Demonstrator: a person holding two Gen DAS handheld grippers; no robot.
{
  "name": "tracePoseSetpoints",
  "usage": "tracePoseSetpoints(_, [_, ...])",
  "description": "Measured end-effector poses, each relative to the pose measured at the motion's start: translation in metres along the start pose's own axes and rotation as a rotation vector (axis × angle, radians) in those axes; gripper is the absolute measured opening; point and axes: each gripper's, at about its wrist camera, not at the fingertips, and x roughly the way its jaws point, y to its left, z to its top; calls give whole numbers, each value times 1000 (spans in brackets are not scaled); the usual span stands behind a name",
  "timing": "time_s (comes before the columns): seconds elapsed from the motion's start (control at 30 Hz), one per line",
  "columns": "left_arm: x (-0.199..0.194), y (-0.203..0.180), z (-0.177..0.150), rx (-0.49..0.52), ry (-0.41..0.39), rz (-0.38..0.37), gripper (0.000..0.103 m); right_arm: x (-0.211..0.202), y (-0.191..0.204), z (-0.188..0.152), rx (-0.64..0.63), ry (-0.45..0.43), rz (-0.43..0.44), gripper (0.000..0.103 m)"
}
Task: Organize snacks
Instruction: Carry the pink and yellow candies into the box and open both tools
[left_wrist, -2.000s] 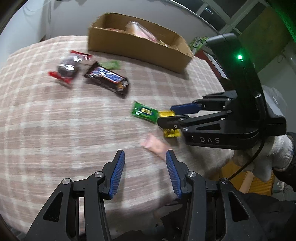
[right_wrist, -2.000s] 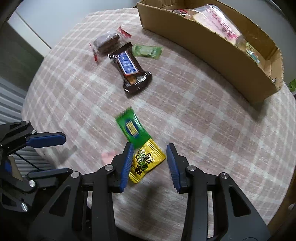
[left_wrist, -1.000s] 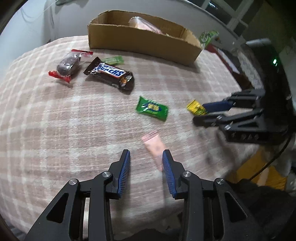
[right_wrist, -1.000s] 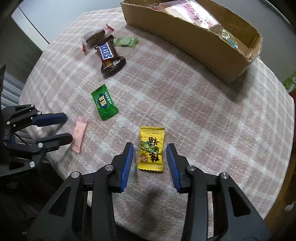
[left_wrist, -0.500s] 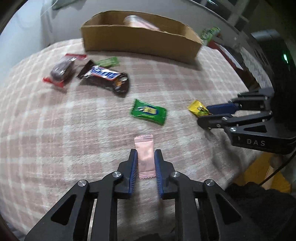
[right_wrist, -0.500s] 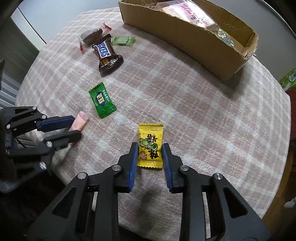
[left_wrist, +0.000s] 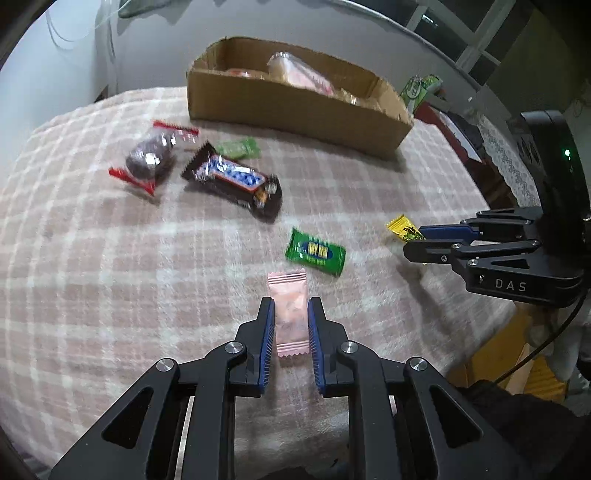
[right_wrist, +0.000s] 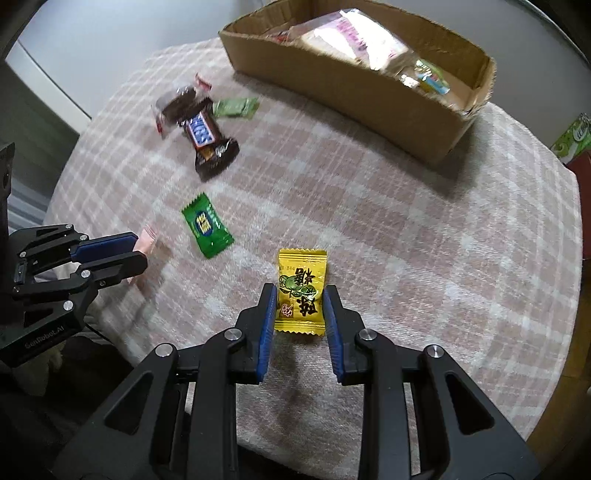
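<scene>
My left gripper (left_wrist: 290, 306) is shut on a pink candy packet (left_wrist: 290, 308), held between its blue pads over the checked tablecloth (left_wrist: 92, 258). My right gripper (right_wrist: 300, 295) is shut on a yellow candy packet (right_wrist: 301, 288). The right gripper also shows in the left wrist view (left_wrist: 415, 242) with the yellow packet (left_wrist: 402, 227) in it. The left gripper shows in the right wrist view (right_wrist: 138, 251) with the pink packet (right_wrist: 147, 242). A green candy (left_wrist: 316, 252) lies between them. A cardboard box (left_wrist: 295, 107) with snacks stands at the back.
A Snickers bar (left_wrist: 232, 179), a dark wrapped cake with red ends (left_wrist: 151, 160) and a pale green candy (left_wrist: 238, 147) lie at the back left near the box. A green packet (left_wrist: 421, 86) sits beyond the table. The table edge runs close on the right.
Both grippers closed on their packets, the left on the pink one and the right on the yellow one. Both have since lifted and moved toward the box.
</scene>
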Motion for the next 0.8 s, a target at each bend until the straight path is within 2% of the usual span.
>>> tracePoseSetpoints(0.17, [-21,8,23,18,-34,-14,16,-29,-11,10,53,-60,6,27])
tracePoseSetpoints(0.4, [-33,13,80,46,-98,-34,16,-66,-30,41,116,-155,-13,27])
tracePoseSetpoints(0.8, [-20,32,164,57,-162,-41,16,-86,-62,101,164,-227,-81,27])
